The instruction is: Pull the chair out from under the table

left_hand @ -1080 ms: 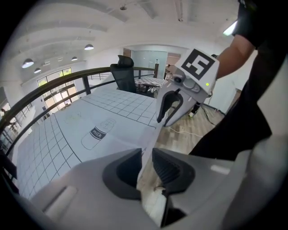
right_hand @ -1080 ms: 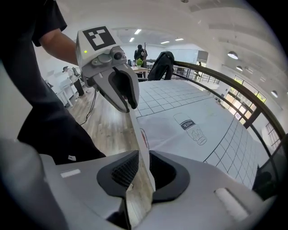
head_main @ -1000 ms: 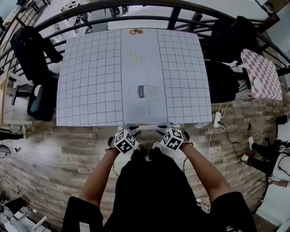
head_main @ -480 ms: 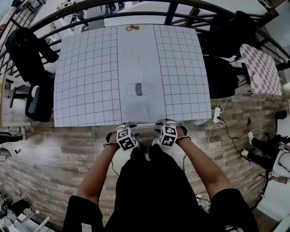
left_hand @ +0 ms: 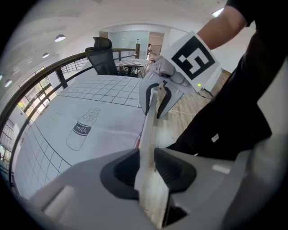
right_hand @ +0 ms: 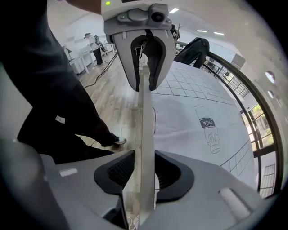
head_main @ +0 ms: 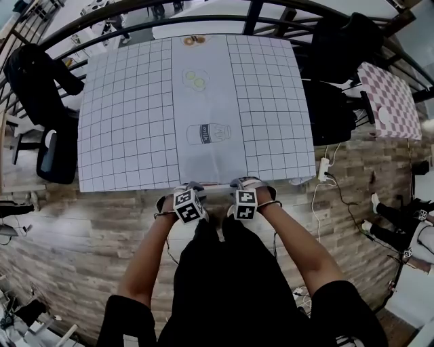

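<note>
**Pale chair rail between two grey grippers**

Pale and thin, the chair back shows only as a flat, straight-edged slat with a slightly mottled, matte face. It stands at the near edge of the table, right in front of the person, with the rest of the chair out of sight.

The left gripper has smooth grey plastic jaws with dark ribbed pads. Those pads have just been closing and now pinch the slat from both sides. The right gripper straddles the same slat further along. Its jaws have just been opening and stand spread, one pad against the slat and a sliver of floor showing at the other.

A white sheet with a black grid covers the table. Its plain middle strip carries a line drawing of a milk bottle. The floor is pale wood planking.

Only the head view shows the whole square table, both bare forearms and the marker cubes, which hide the pads beneath them. It also takes in the curved dark railing, a black office chair on the left and a pink checked cloth on the right. Only the gripper views show the slat between the pads, and each one shows the other gripper set on the slat beyond.
</note>
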